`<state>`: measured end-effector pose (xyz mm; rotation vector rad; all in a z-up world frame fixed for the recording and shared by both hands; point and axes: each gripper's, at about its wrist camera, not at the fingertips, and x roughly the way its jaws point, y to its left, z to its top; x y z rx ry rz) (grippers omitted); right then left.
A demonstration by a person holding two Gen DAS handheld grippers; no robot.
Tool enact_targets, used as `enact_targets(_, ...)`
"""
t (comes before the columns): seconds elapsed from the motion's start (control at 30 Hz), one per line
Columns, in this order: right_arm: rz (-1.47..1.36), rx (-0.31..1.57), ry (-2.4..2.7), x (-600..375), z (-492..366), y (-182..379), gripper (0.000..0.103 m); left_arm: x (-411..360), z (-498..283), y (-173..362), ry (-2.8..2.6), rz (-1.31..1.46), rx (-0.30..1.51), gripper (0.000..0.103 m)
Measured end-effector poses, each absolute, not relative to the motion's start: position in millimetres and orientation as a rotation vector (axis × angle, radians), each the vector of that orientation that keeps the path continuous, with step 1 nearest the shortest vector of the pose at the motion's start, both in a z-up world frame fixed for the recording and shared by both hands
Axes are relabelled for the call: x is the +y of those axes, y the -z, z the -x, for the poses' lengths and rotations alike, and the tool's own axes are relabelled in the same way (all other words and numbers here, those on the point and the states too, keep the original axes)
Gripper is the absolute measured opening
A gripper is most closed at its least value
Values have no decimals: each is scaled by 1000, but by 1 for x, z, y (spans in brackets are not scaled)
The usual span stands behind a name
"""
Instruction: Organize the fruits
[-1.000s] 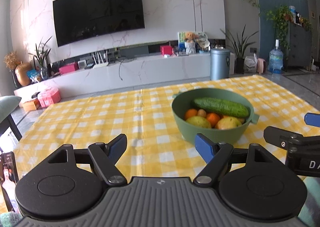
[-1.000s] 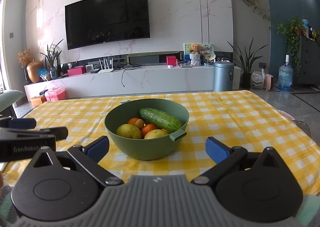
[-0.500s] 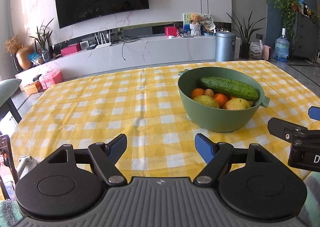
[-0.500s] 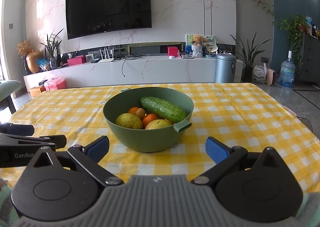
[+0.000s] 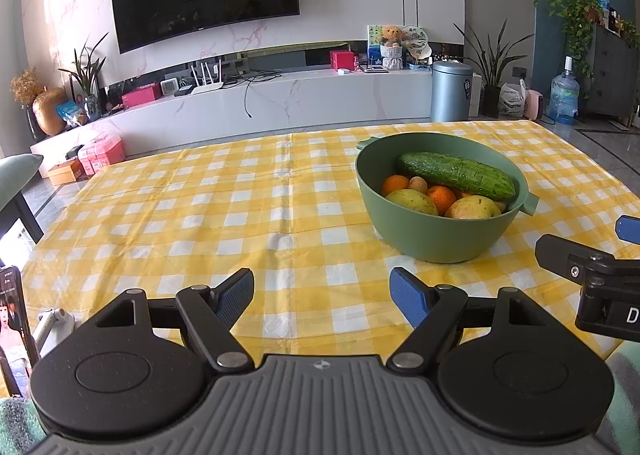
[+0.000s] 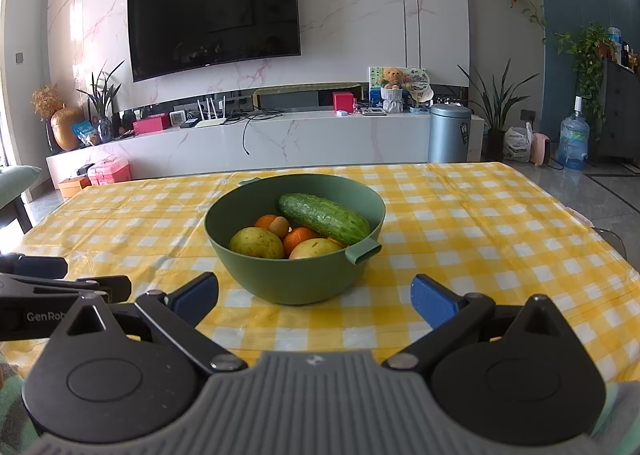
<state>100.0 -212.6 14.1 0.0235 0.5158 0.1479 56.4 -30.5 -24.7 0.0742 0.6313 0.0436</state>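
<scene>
green bowl | cucumber atop oranges, yellow fruit

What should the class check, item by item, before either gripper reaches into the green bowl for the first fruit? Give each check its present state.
1. Left gripper open and empty: ok.
2. Right gripper open and empty: ok.
3. Bowl upright on the tablecloth: ok.
4. Cucumber lies on top, free to lift first: ok.
5. Oranges and pears reachable: not ok, the cucumber partly covers them.
6. A place to sort the fruit into: cannot tell, only bare tablecloth shows around the bowl.
</scene>
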Motion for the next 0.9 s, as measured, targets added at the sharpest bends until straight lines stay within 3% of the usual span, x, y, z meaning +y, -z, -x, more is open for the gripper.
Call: enact_targets(0.9,-31,530,-147,-213,-100,-13,99,-33,-54,23,-35,-71,640,91)
